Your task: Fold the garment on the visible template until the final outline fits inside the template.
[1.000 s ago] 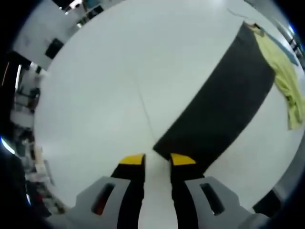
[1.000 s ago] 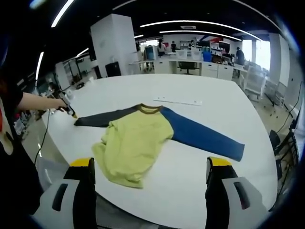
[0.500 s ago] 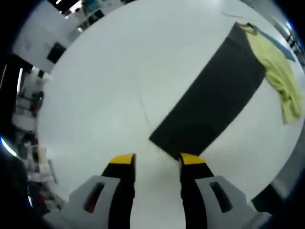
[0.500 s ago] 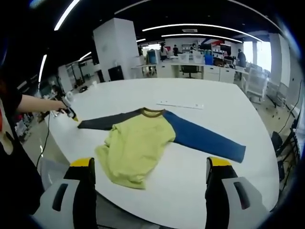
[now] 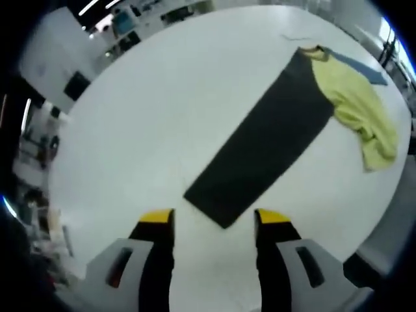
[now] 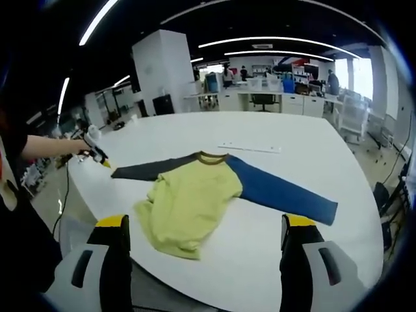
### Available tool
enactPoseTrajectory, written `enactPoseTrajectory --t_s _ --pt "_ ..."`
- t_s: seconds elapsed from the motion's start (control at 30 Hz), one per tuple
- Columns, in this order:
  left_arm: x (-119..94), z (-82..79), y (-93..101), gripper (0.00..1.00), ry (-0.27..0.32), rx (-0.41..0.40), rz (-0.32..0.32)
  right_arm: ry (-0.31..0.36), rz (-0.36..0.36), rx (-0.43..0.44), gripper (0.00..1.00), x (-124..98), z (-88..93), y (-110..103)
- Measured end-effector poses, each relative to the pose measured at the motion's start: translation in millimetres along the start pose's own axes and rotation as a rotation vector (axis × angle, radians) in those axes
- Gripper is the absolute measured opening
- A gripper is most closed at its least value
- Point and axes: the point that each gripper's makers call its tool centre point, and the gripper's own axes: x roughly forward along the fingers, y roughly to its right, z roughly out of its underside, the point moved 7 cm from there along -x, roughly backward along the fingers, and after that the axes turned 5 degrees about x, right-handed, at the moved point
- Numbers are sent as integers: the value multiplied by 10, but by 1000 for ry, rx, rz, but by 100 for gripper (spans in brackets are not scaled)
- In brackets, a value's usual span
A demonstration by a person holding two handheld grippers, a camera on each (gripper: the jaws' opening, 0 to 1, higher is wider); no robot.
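Observation:
A long-sleeved garment lies spread on the white table. It has a yellow body, a dark grey sleeve and a blue sleeve. My right gripper hangs open, well back from the yellow hem, with nothing between its jaws. Far left, a hand holds my left gripper at the dark sleeve's cuff. In the left gripper view, the dark sleeve runs up to the yellow body. My left gripper is open, its jaws standing on either side of the cuff end, apart from it.
A thin white strip lies on the table beyond the collar. The table's curved near edge is just ahead of my right jaws. Desks, chairs and people fill the office behind. A person's sleeve shows at the left.
My left jaws have spread wider and drawn back from the dark cuff, which lies flat on the table. The right gripper view has risen slightly; the garment has not moved.

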Motion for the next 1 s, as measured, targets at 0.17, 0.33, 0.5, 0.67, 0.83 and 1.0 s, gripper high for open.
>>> enactPoseTrajectory --t_s 0.17,0.33,0.5,0.67,0.83,1.0 --pt "-73 -1 207 49 40 -21 22 6 -10 0 96 -30 19 32" --pt "-143 -16 382 53 107 -62 59 8 -19 -7 96 -60 49 66" --pt "-360 -45 636 56 177 -82 83 10 -29 -1 96 -94 100 154" --pt "-524 -48 820 59 237 -104 119 14 -33 4 96 -102 126 196" --pt "-714 -62 1017 61 290 -117 146 16 -35 0 95 -118 139 231" --pt "-888 -101 1243 64 338 -131 177 24 -33 4 95 -142 143 271"
